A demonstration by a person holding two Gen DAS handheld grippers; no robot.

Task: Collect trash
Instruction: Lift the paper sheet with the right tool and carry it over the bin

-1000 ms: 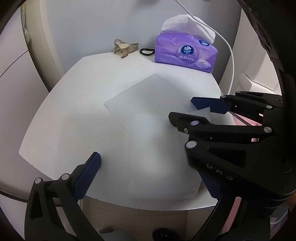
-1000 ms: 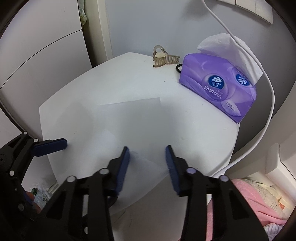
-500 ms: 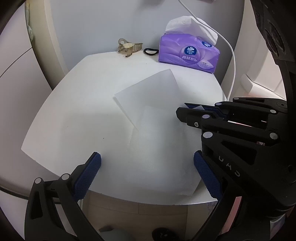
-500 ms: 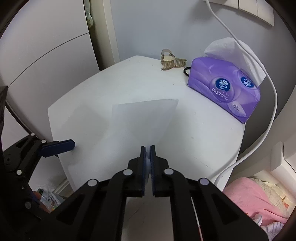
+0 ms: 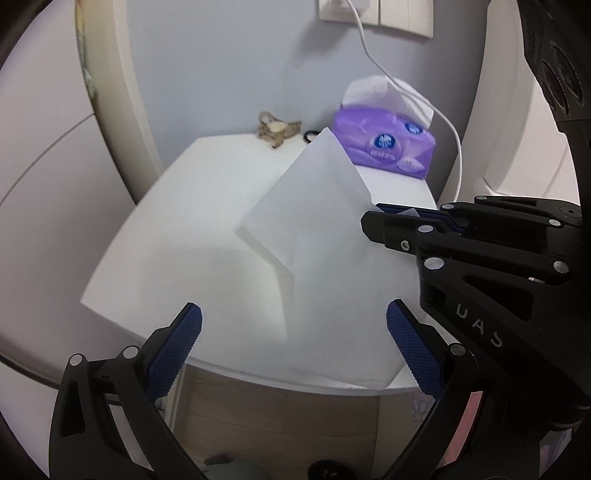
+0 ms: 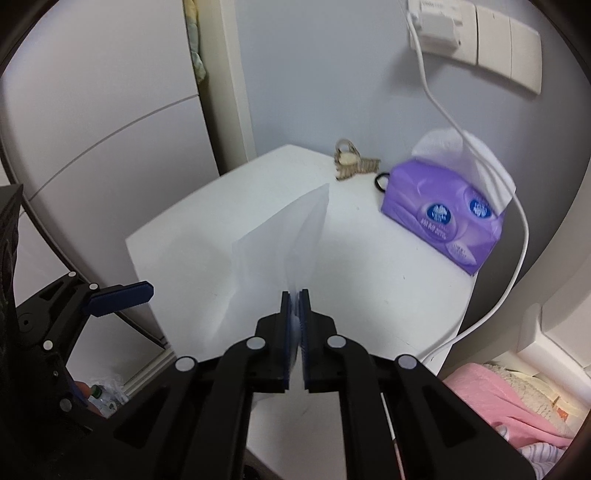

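Note:
A thin white tissue sheet [image 5: 317, 236] hangs lifted above the white table [image 5: 177, 236], pinched at one corner by my right gripper [image 5: 406, 214]. In the right wrist view the same tissue sheet [image 6: 280, 236] rises from the table [image 6: 388, 280] into my right gripper [image 6: 294, 295], whose blue pads are shut on it. My left gripper [image 5: 293, 328] stands open at the table's near edge, its pads wide apart on either side of the sheet's lower part without touching it. One left fingertip [image 6: 122, 295] shows in the right wrist view.
A purple tissue pack [image 5: 384, 144] stands at the table's back right, with a hair claw [image 5: 277, 129] and a black hair tie [image 6: 382, 182] beside it. A white cable [image 6: 517, 251] hangs from a wall socket [image 6: 436, 29]. Pink bedding [image 6: 509, 398] lies at the right.
My right gripper closed on the tissue's corner and rose, lifting the sheet off the table so it folds and hangs. Both grippers moved upward and back.

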